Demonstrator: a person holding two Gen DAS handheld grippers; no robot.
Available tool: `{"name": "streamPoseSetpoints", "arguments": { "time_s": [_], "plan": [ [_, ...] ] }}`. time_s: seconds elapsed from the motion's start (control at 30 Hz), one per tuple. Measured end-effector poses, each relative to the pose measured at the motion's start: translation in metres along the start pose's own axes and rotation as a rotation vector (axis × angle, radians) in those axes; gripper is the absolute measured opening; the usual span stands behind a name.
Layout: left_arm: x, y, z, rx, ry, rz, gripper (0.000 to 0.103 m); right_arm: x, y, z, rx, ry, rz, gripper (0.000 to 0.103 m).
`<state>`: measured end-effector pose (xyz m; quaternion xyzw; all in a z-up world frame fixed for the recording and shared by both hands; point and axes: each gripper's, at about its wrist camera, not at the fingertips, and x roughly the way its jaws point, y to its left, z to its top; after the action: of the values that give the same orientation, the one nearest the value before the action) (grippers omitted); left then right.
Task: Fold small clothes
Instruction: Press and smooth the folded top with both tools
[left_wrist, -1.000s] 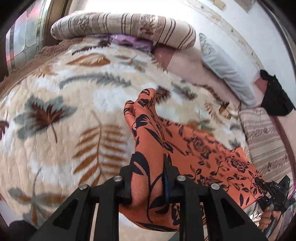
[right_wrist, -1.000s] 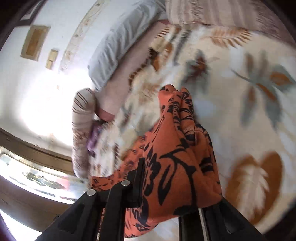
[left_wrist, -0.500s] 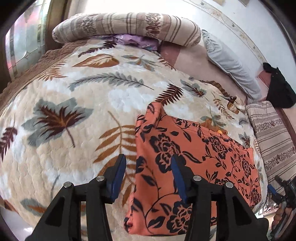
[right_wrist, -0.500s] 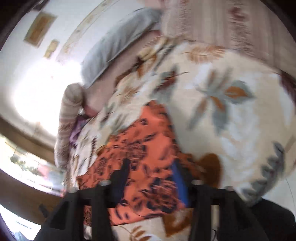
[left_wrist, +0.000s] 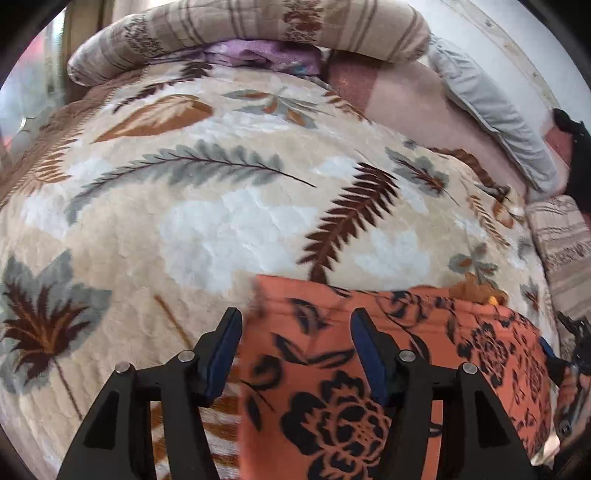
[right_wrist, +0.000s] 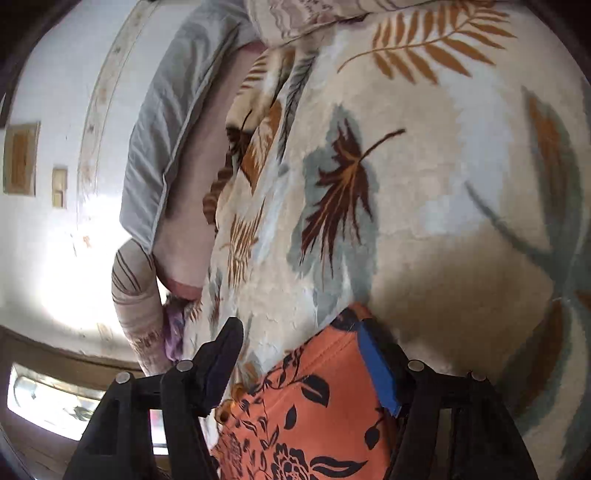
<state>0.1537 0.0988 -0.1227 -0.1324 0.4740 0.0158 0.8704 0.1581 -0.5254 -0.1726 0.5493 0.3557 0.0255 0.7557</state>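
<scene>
An orange garment with black flowers (left_wrist: 369, 369) lies flat on the leaf-patterned blanket (left_wrist: 207, 206). My left gripper (left_wrist: 295, 339) is open just above the garment's near left corner, jaws apart and holding nothing. In the right wrist view the same garment (right_wrist: 306, 417) lies under my right gripper (right_wrist: 299, 358), which is open and empty over its corner. The right gripper also shows at the far right edge of the left wrist view (left_wrist: 576, 354).
A striped bolster (left_wrist: 251, 33) and purple cloth (left_wrist: 266, 55) lie at the bed's far end. A grey pillow (left_wrist: 495, 110) and a dark item (left_wrist: 580, 155) are at the right. A striped folded blanket (left_wrist: 565, 240) sits beside the garment.
Both grippers let go of the garment and opened. The cloth dropped flat onto the blanket, and both grippers pulled back towards its near edge.
</scene>
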Motion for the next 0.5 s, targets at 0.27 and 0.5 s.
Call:
{"name": "streamPoseSetpoints", "arguments": {
  "time_s": [0.27, 0.5],
  "plan": [
    [-0.058, 0.028, -0.024, -0.083, -0.044, -0.076, 0.063, -0.063, 0.058, -0.066, -0.255, 0.016, 0.028, 0.07],
    [-0.098, 0.015, -0.095, 0.0, -0.033, -0.111, 0.079, -0.079, 0.044, -0.171, -0.319, 0.235, 0.094, 0.073]
  ]
}}
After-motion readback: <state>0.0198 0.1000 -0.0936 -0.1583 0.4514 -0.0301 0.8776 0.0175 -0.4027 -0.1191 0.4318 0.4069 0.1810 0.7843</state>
